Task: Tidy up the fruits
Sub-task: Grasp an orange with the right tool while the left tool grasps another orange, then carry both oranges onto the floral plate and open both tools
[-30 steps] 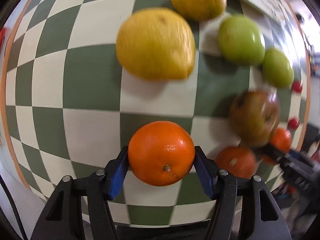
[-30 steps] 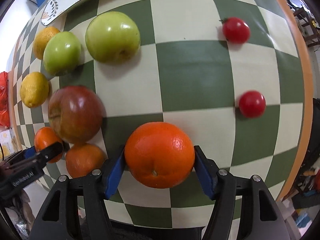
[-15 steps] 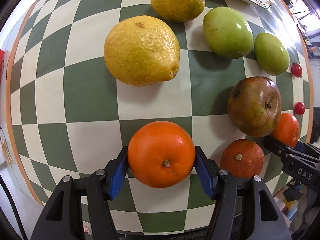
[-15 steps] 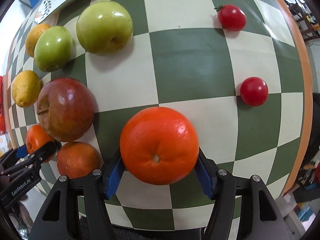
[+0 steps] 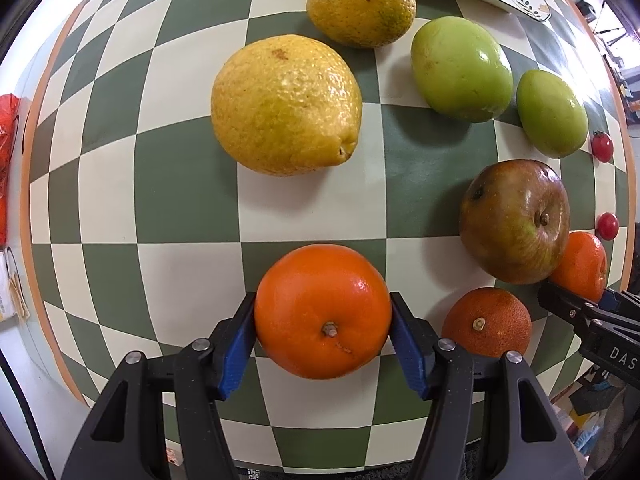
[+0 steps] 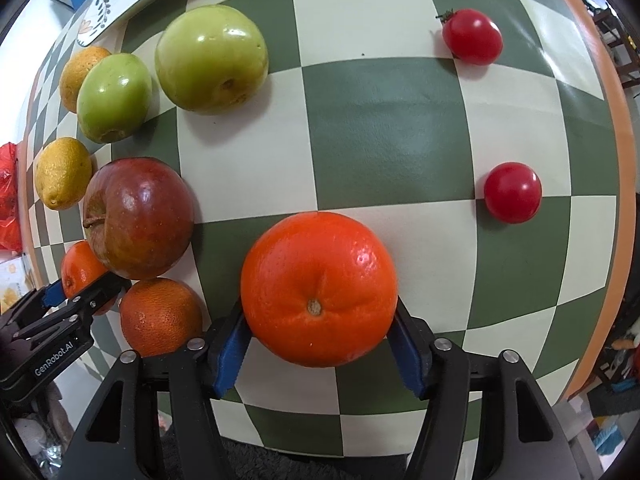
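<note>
Checkered tabletop [image 5: 188, 196] carries lemons, green apples, a red apple [image 5: 514, 220] and tomatoes. Left gripper [image 5: 323, 334] clamps one orange [image 5: 323, 312]; right gripper [image 6: 318, 334] clamps another orange [image 6: 318, 288], both beside the red apple.

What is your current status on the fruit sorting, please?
Left gripper shut on an orange. Right gripper shut on another orange. Red apple and dark orange close between them; tomatoes clear to the right.

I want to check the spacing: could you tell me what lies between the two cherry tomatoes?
Nothing: in the right wrist view, only bare checkered tablecloth separates the upper cherry tomato from the lower cherry tomato.
</note>
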`<action>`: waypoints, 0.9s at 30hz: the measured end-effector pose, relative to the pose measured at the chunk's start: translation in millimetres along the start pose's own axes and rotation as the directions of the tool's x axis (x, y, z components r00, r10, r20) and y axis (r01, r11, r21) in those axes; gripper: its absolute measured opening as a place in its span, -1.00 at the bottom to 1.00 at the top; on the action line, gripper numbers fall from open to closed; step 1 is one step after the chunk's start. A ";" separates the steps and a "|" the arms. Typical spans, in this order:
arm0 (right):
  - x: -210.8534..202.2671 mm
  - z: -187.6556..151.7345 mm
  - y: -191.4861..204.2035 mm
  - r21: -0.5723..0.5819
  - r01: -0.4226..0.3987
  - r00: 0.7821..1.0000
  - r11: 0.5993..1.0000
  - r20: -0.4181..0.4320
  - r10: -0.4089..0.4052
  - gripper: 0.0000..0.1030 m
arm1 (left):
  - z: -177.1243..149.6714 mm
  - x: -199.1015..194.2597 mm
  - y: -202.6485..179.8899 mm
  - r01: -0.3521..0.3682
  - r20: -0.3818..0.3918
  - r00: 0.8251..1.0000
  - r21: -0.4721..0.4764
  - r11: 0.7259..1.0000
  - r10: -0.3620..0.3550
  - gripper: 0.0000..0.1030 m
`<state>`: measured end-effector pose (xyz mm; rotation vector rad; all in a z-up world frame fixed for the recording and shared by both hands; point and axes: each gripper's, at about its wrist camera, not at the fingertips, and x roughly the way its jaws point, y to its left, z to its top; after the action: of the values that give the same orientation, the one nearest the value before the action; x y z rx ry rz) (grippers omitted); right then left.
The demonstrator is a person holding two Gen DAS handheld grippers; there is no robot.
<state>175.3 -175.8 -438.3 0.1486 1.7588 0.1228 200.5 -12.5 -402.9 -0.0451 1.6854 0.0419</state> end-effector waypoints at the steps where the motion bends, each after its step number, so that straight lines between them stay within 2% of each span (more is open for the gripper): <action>1: -2.1 -1.0 -3.2 0.011 -0.010 1.000 1.000 -0.001 0.010 0.38 | -0.7 -2.0 3.2 0.002 0.000 1.000 -0.004 1.000 -0.002 0.16; 7: -17.4 1.4 -16.6 0.007 -0.015 1.000 1.000 0.023 0.015 0.42 | -1.1 -4.3 10.5 0.009 -0.009 1.000 -0.023 1.000 -0.009 0.16; 9: -20.1 -1.7 -18.8 -0.006 -0.023 0.999 1.000 0.028 0.023 0.30 | -1.5 -3.6 10.2 0.009 -0.011 1.000 -0.025 1.000 -0.009 0.16; 12: -28.5 -3.3 -14.3 -0.036 0.015 0.999 0.999 0.052 -0.013 0.30 | 0.5 -19.4 11.3 0.009 -0.006 1.000 -0.023 1.000 -0.009 0.16; 15: -44.5 -10.9 -16.3 -0.034 -0.011 0.998 0.999 0.064 0.014 0.29 | -3.2 -33.8 13.7 0.023 0.011 1.000 -0.018 1.000 -0.023 0.16; 21: -123.7 -11.8 -18.9 -0.067 -0.105 0.981 0.992 0.156 0.114 0.29 | -3.5 -96.0 23.5 0.110 0.070 0.992 -0.014 0.994 -0.108 0.16; 25: -177.6 36.3 -18.3 -0.121 -0.149 0.958 0.981 0.228 0.173 0.29 | 38.4 -145.2 27.2 0.189 0.145 0.972 -0.020 0.982 -0.184 0.16; 27: -198.0 80.4 -6.2 -0.139 -0.139 0.948 0.980 0.268 0.172 0.29 | 72.0 -161.5 21.5 0.213 0.184 0.961 -0.020 0.977 -0.206 0.16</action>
<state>291.4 -215.1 -263.1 0.2088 1.4522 0.3066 289.3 13.7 -250.7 -0.2432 1.4898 -0.0782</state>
